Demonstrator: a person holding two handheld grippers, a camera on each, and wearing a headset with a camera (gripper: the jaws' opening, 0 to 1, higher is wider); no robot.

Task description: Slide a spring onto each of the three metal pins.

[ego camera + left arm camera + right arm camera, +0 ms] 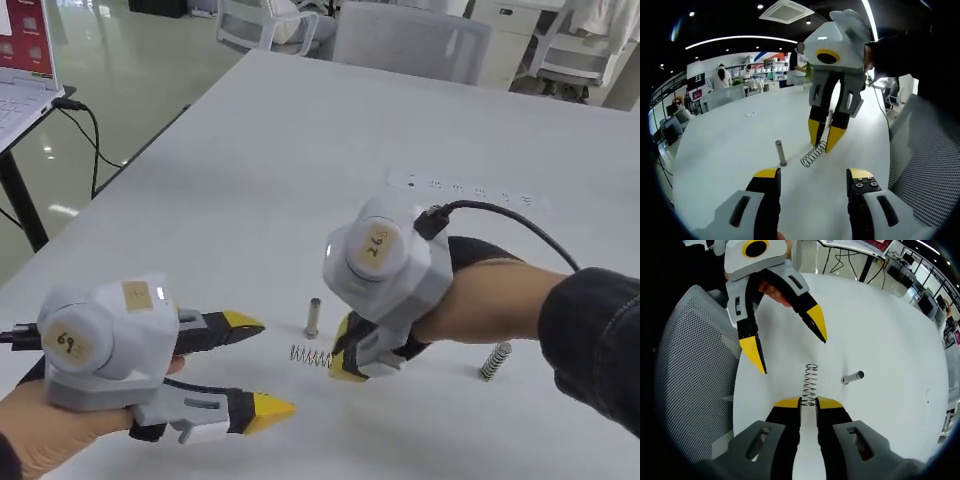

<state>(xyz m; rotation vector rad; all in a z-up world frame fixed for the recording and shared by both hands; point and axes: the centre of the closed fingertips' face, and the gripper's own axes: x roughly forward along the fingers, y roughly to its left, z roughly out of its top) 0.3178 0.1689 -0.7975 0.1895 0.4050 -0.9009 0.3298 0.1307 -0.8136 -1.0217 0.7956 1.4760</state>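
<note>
Pinching a spring on the worktop, apparently by its end, the right tongs sit near an upright pin; left tongs gape.

Pin behind spring; second spring well right.

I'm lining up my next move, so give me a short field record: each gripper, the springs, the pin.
right gripper: shut on one end of a spring that lies flat on the table
left gripper: open, holding nothing, off to the side
pin: upright on the table, bare, close beside the held spring
second spring: on the table on the right gripper's far side, apart from both grippers
</note>
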